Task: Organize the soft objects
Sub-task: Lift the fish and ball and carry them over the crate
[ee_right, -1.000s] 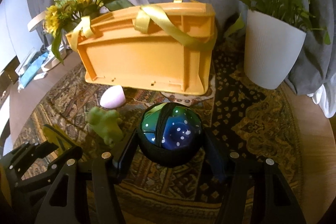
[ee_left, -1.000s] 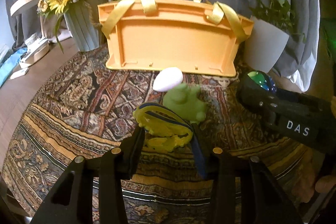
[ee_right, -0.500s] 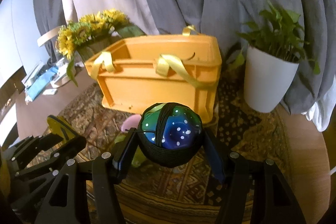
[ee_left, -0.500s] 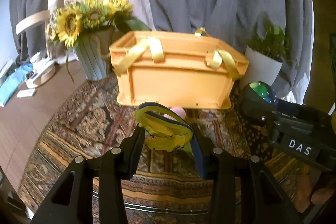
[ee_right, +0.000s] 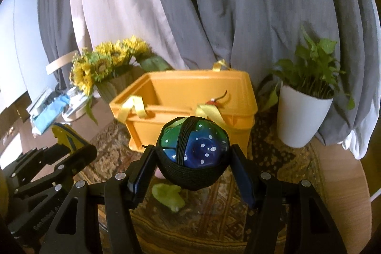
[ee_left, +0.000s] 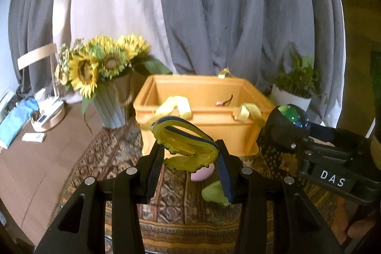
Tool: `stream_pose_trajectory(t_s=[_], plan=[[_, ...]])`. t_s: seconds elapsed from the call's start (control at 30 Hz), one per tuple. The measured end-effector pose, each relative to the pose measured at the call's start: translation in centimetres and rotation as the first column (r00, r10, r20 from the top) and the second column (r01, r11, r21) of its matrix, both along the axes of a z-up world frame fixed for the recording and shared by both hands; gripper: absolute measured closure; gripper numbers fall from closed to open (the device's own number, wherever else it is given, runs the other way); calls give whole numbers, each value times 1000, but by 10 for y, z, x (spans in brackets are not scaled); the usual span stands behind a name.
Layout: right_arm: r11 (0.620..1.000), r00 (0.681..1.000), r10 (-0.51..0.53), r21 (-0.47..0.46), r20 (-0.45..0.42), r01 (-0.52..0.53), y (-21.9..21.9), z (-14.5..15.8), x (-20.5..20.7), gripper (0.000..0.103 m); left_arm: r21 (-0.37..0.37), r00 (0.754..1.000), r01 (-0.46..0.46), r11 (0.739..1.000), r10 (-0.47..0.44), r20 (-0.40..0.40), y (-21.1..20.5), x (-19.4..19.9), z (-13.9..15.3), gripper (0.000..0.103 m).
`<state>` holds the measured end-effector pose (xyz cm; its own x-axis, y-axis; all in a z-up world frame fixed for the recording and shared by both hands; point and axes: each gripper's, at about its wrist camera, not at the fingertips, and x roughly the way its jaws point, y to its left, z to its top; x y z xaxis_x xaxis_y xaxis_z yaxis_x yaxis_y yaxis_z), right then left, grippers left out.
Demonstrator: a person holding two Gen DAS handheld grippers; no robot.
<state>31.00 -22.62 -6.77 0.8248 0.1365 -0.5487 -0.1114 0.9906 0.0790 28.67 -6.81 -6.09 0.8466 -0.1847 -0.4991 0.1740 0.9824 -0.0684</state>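
- Two hand-held grippers hang in the air in front of an orange crate (ee_left: 202, 125) with yellow ribbon handles, each carrying a soft toy bound for it.
- The left gripper (ee_left: 188, 166) is closed around a floppy yellow toy with blue stripes (ee_left: 183, 142); both pads press its sides and loose loops stick up above the fingers.
- The right gripper (ee_right: 191, 163) is closed on a round blue-green ball with white dots (ee_right: 194, 146), wrapped in a black net, held level with the crate's near wall.
- The crate stands upright on a patterned rug (ee_right: 273, 182), its mouth open; something small with a dark tail (ee_right: 218, 100) already lies inside near the right wall.
- Below the grippers, a pink egg-shaped toy (ee_left: 202, 174) and a green plush (ee_right: 169, 195) lie on the rug, not yet put away.
- Risk, as it looks from here: neither load appears to be over the opening, so letting go now would likely drop it short onto the rug or the toys beneath.
- The yellow toy's loose loops could snag a ribbon handle (ee_left: 176, 106) draped over the near rim.
- The two grippers hold close side by side; aiming both at the same opening could knock them together and loosen a grip.
- A sunflower vase (ee_left: 114, 101) and a white plant pot (ee_right: 300, 118) flank the crate, near enough for a wide swing to tip.
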Motion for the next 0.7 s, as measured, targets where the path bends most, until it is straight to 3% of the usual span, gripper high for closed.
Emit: stream_pose_trajectory(t_s=[0.7], plan=[[992,979,-123,17,162,122,49,54,14,43,14,981,123,992,-123,147,47,39,54,60]])
